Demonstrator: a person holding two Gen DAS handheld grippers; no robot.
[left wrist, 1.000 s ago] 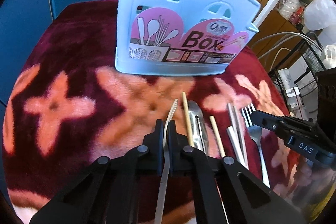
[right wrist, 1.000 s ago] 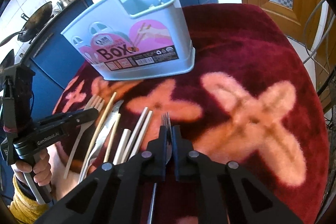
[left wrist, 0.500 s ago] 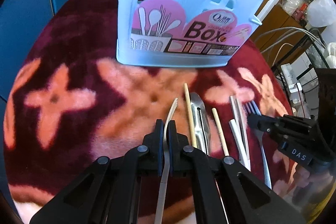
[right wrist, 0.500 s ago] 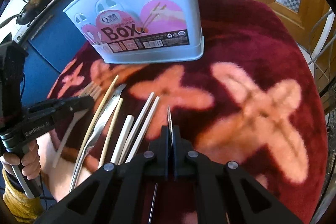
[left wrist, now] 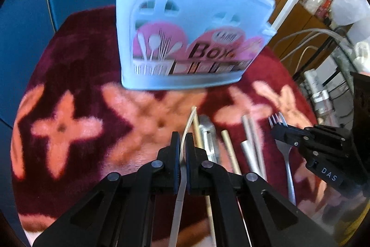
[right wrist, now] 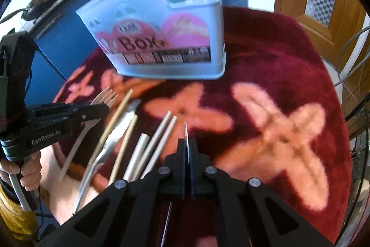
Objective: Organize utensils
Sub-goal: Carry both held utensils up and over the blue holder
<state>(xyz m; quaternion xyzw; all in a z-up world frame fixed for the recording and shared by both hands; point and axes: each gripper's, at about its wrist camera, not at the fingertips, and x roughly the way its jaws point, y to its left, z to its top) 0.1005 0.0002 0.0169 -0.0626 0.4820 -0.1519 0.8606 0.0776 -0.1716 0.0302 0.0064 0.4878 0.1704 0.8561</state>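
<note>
The left claw point(left wrist: 182, 138) is clenched on a pale fork point(left wrist: 179, 177) seen edge-on, and the right claw point(right wrist: 187, 145) grips a steel fork point(right wrist: 186, 138) the same way. Ahead of both stands the blue utensil box point(right wrist: 161, 22) (two forks already upright in it). Between the claws, chopsticks point(right wrist: 159, 142) and a knife point(right wrist: 115, 138) lie on the red-covered tabletop point(right wrist: 277, 66).

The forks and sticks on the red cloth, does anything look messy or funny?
Nothing is broken or spilled. The knife, chopsticks and other pieces just lie loose on the cloth, not in the blue box. Each gripper is shut on a fork.
</note>
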